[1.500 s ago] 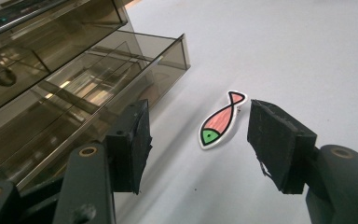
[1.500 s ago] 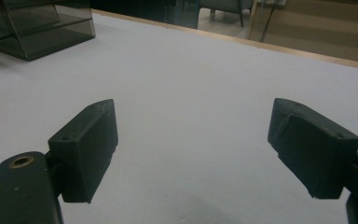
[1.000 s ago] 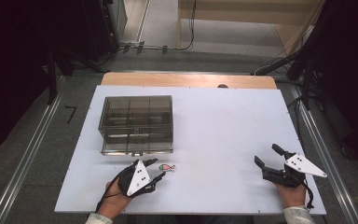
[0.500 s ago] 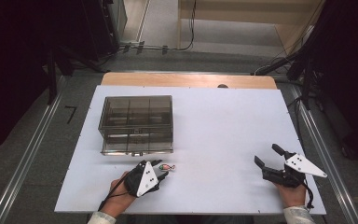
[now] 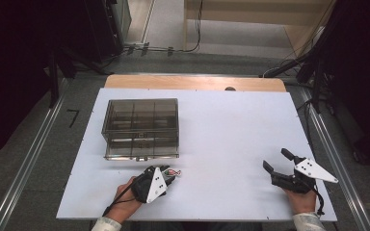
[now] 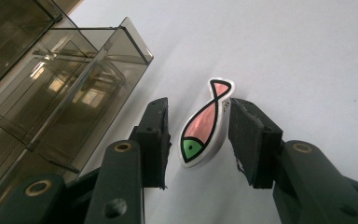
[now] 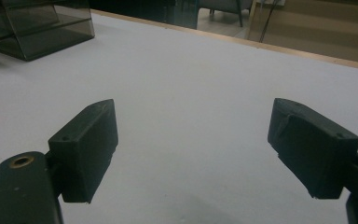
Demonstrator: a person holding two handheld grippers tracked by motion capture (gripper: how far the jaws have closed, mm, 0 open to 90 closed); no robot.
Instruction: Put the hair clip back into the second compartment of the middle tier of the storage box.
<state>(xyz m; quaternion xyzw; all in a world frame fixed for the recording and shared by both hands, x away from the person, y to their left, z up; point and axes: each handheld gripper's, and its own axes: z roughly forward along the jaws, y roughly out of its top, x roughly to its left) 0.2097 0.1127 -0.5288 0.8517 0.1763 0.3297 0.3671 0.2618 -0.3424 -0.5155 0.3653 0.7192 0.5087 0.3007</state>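
The white bench carries a smoked clear box with compartments, which stands just beyond and a little to the left of the left gripper; well apart, near the bench's right edge, the right gripper hovers with its jaws spread wide and nothing but bare bench between them.

The fish, a small flat pink tag with a green head and a white rim, lies on the bench right between the left jaws; its long axis runs along the jaws rather than across them, tail pointing away from the hand and head toward it, so the pads face its two long sides. These jaws have just been closing in on it; the pad on the tail's side looks to be at or almost at the rim, the other stands off with a gap, so I judge the fish bracketed but not yet gripped.

The left hand is by far the nearer; the coming squeeze should need only a slight narrowing, across the fish's short width.
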